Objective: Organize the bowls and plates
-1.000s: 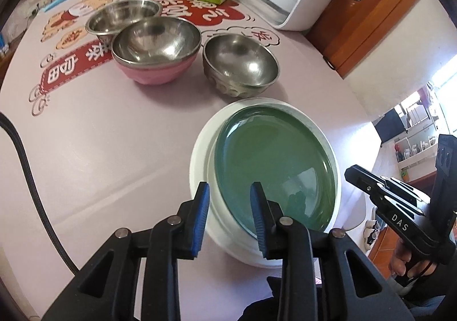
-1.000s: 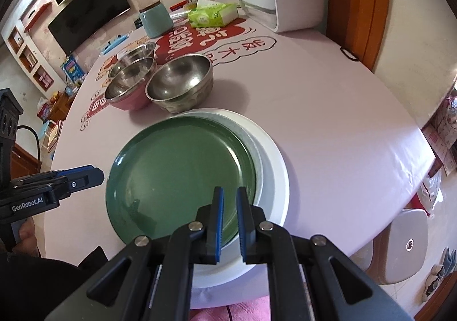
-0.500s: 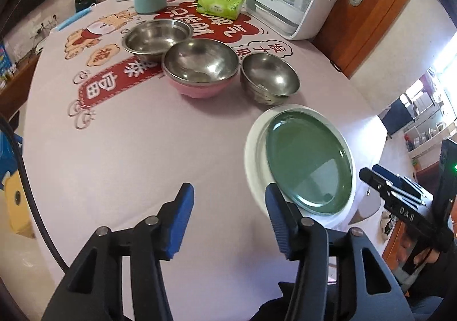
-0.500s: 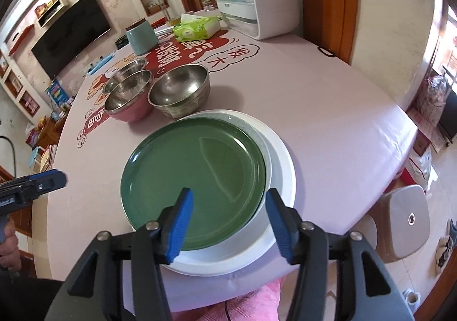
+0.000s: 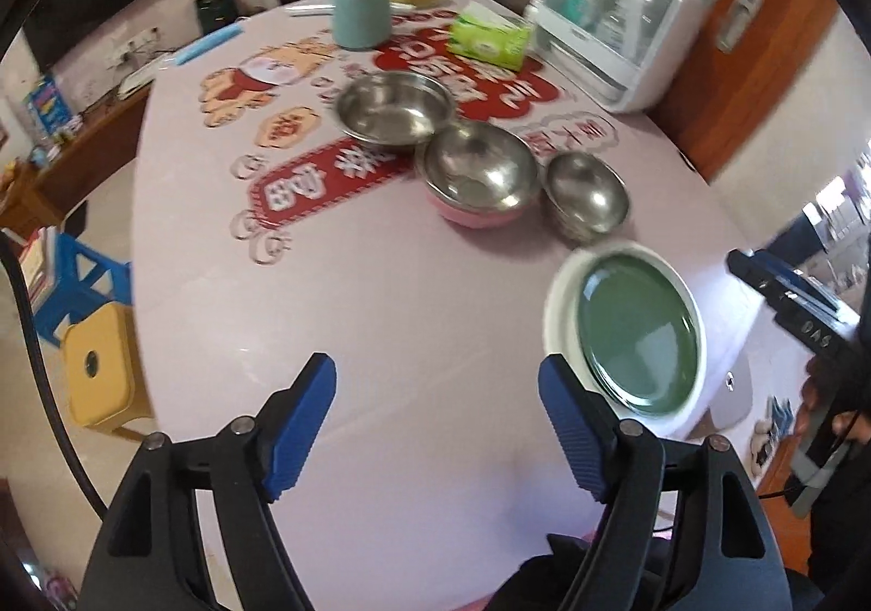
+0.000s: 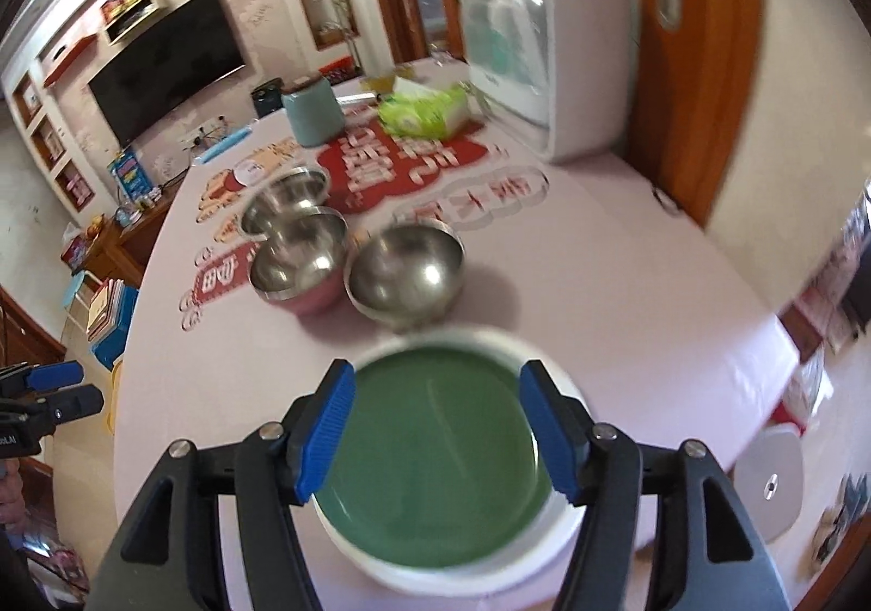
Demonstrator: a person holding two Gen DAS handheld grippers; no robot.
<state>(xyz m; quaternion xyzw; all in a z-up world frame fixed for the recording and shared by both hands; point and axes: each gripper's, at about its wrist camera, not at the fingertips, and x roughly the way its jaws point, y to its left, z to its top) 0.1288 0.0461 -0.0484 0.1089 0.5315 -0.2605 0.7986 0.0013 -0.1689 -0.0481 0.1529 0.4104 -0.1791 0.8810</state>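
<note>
Overhead, both ribbed blue jaws opening, empty; glossy round green plate (image 6: 435,464) on white plate (image 6: 375,556); steel bowls (image 5: 479,173) beyond.

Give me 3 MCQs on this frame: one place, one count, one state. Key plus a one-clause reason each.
1. Where does the green plate lie?
A. on the white plate
B. inside the pink bowl
C. on the bare table

2. How many bowls stand on the table?
A. two
B. three
C. five

3. What is between the fingers of the left gripper?
A. the green plate's rim
B. a steel bowl
C. nothing

Key:
1 A, the white rim rings the green plate on all sides.
2 B, the shallow steel bowl, the pink bowl and the small steel bowl form a row, apart from the plates.
3 C, the jaws are opening over bare tablecloth; the right gripper is opening too and grips nothing, the green plate showing beyond its fingers.
</note>
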